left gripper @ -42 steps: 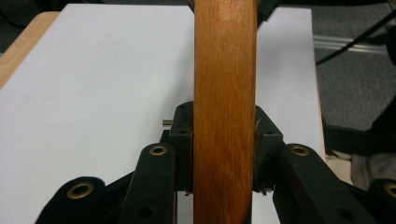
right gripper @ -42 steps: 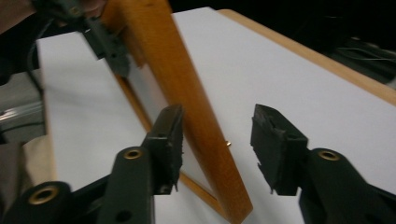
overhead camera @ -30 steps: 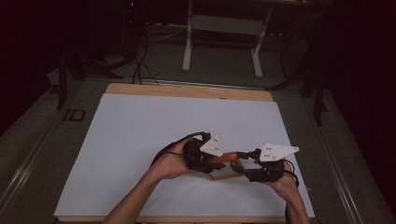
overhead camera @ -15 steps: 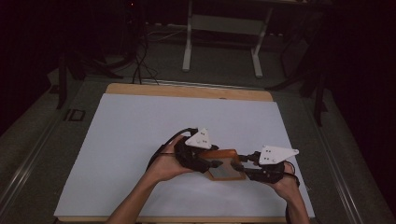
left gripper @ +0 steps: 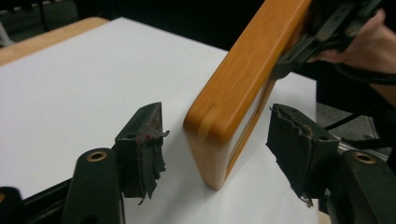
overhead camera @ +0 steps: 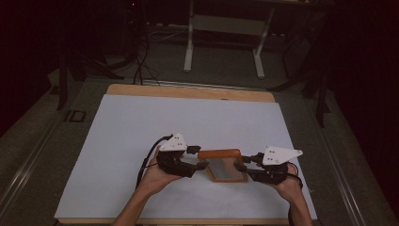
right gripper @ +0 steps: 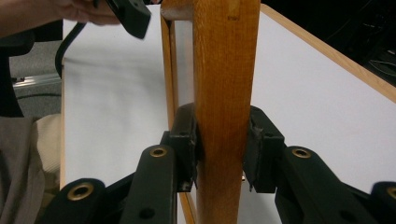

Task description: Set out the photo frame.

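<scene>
Two grippers flank a wooden frame (overhead camera: 223,165) w/ a grey panel inside, sitting low on the white table sheet (overhead camera: 141,122), toward the person's side. Right gripper (overhead camera: 244,165) is clenched on the frame's right edge; in the right gripper view both pads press the wood from either side. Left gripper (overhead camera: 200,157) has just been opening: in the left gripper view its jaws stand released, frame's corner between them but w/ gaps both sides, pads (left gripper: 144,135) not touching. Frame's near corner seems to rest on the sheet.
</scene>
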A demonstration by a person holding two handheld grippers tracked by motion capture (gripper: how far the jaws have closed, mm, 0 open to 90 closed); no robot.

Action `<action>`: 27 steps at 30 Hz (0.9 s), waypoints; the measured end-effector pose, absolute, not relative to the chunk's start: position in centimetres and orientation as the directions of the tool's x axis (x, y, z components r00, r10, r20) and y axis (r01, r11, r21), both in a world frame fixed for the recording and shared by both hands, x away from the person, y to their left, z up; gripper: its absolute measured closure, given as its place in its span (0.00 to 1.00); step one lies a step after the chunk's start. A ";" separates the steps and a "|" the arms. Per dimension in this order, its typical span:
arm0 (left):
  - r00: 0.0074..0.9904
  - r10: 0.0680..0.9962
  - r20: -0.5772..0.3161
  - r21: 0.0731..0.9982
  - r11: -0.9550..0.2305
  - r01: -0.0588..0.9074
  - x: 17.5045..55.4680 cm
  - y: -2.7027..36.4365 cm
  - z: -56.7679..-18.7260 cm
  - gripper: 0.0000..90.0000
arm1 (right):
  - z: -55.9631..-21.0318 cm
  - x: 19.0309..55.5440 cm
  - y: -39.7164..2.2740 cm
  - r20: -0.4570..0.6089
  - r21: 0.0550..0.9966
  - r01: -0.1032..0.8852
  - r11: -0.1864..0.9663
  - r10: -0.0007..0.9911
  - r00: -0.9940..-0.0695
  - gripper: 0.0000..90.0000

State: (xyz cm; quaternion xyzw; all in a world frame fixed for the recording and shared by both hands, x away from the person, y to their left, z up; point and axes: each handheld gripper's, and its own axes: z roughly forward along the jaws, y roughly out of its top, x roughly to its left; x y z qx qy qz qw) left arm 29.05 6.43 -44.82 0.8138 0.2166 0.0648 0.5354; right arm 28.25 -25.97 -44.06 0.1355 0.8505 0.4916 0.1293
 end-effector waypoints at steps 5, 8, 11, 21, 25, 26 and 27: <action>0.901 0.409 -0.147 0.892 -0.338 0.299 29.4 5.4 -46.5 0.40 | -44.1 28.2 -26.0 -0.090 0.873 0.099 0.477 0.359 -0.929 0.76; 0.901 0.410 -0.144 0.886 -0.352 0.301 29.4 4.3 -47.7 0.40 | -44.2 28.1 -26.1 -0.088 0.874 0.101 0.476 0.359 -0.929 0.76; 0.899 0.411 -0.149 0.881 -0.357 0.310 29.5 3.6 -48.6 0.42 | -44.3 28.1 -26.3 -0.083 0.875 0.105 0.472 0.360 -0.929 0.76; 0.897 0.420 -0.136 0.878 -0.368 0.306 29.4 2.6 -49.2 0.60 | -44.3 28.1 -26.5 -0.072 0.875 0.116 0.469 0.364 -0.929 0.76; 0.907 0.399 -0.138 0.879 -0.373 0.298 29.4 2.8 -49.1 0.65 | -44.4 28.2 -26.7 -0.068 0.872 0.121 0.473 0.364 -0.929 0.75; 0.908 0.396 -0.134 0.880 -0.374 0.293 29.3 2.8 -49.1 0.65 | -44.4 28.2 -26.8 -0.066 0.872 0.122 0.473 0.362 -0.930 0.75; 0.910 0.394 -0.130 0.880 -0.377 0.289 29.3 2.8 -49.1 0.66 | -44.4 28.3 -26.8 -0.062 0.872 0.125 0.474 0.359 -0.931 0.75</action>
